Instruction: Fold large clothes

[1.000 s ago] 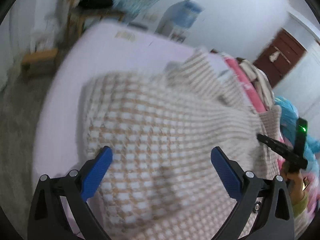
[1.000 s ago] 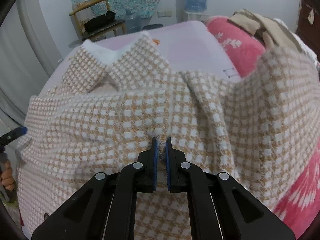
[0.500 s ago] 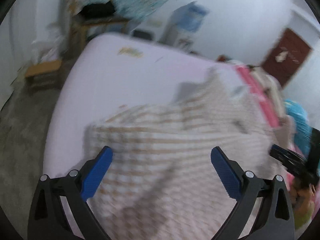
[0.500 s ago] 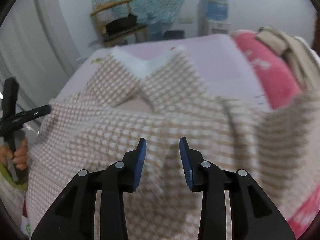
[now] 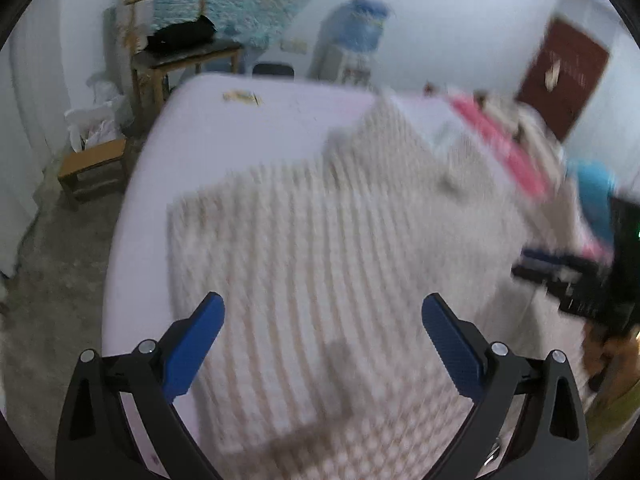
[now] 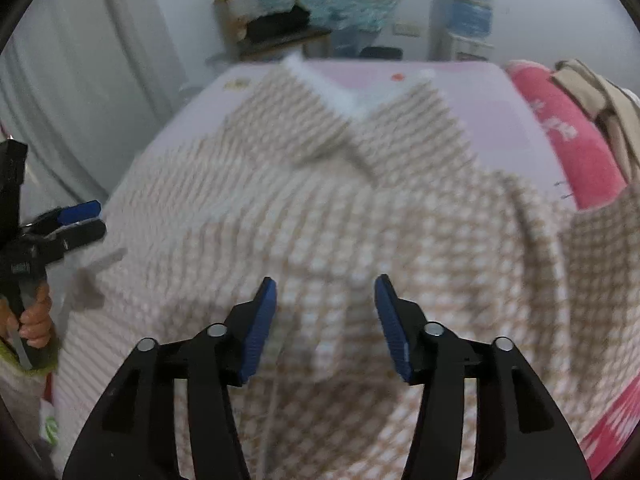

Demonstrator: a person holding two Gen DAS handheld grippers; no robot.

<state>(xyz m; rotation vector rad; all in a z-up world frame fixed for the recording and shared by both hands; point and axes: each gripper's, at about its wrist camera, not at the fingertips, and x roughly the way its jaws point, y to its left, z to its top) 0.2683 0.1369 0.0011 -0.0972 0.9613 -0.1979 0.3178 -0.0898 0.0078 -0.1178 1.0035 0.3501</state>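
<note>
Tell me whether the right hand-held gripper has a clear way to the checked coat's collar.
Probably yes: the right hand-held gripper, jaws just opened and empty, faces the collar across the flat checked coat; nothing lies between.

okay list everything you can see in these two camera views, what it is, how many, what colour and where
checked garment: one, tan and white, spread over the bed
bed: one, pale lilac sheet, under the garment
pink blanket: one, bright pink, along the bed's right side
beige clothes: a heap, on the pink blanket
wooden chair: one, by the far wall
water dispenser: one, blue bottle, far wall
wooden stool: one, floor left of bed
door: one, dark red, far right
left gripper: black, blue pads, open
right gripper: same, jaws just opened, nothing held
</note>
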